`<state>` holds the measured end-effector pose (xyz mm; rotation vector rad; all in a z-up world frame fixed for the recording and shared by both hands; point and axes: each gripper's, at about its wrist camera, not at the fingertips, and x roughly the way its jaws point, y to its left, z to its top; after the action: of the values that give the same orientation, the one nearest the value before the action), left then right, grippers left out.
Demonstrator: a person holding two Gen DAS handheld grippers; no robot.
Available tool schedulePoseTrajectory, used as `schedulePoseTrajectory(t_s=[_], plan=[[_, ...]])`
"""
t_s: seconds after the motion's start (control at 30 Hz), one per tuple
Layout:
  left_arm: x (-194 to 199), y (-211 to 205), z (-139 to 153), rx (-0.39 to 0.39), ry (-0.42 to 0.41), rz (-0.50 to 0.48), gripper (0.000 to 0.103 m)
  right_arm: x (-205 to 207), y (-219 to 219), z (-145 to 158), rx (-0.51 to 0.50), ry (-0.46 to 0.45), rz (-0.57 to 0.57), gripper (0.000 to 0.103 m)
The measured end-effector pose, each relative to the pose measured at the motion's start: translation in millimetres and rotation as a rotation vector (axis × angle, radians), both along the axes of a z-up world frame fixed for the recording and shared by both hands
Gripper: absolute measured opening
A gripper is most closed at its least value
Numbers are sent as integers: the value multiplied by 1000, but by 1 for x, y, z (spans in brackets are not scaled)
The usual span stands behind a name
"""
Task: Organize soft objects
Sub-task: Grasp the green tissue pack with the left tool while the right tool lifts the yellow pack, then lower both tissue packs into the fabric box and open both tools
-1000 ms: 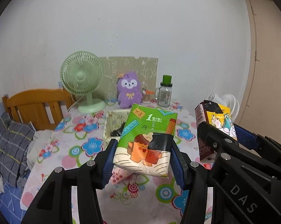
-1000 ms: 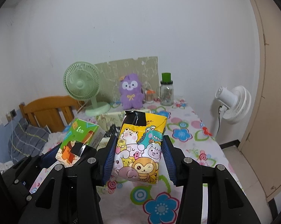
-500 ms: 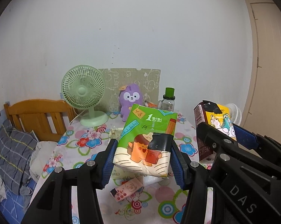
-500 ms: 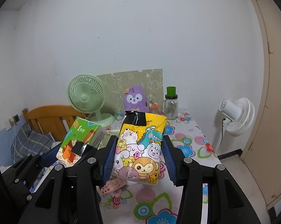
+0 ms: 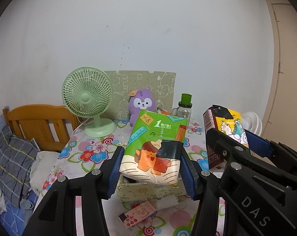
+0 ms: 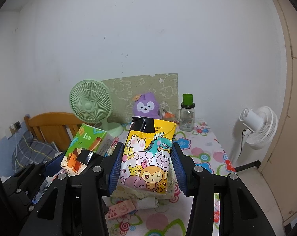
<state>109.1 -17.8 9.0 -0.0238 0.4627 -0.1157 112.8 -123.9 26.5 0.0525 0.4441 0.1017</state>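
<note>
Left tongs (image 5: pixel 150 164) clamp green tissue pack (image 5: pixel 155 147), right tongs (image 6: pixel 146 165) yellow tissue pack (image 6: pixel 148 155); soft pkgs may slip, watch box (image 5: pixel 148 191).

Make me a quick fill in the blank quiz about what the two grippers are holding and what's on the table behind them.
1. The left gripper is shut on a tissue pack whose wrapper is mostly ____.
2. The right gripper holds a yellow tissue pack printed with cartoon ____.
3. The purple plush toy sits between the green fan and a jar with a ____ lid.
4. The white fan stands on the ____, beside the table.

Missing words: green; animals; green; floor
</note>
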Motion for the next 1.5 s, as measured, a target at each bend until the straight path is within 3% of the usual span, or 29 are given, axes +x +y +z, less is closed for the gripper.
schedulePoseTrajectory(t_s=[0.63,1.27,1.5], plan=[[78,-1,-30,-14,88,-20,56,80,-2,-30,8,83,-10,51],[143,6,-87,-43,243,-26,58,140,10,-76,-23,179,6,51],[148,8,-101,2,280,-14,80,155,14,-95,-30,222,6,51]])
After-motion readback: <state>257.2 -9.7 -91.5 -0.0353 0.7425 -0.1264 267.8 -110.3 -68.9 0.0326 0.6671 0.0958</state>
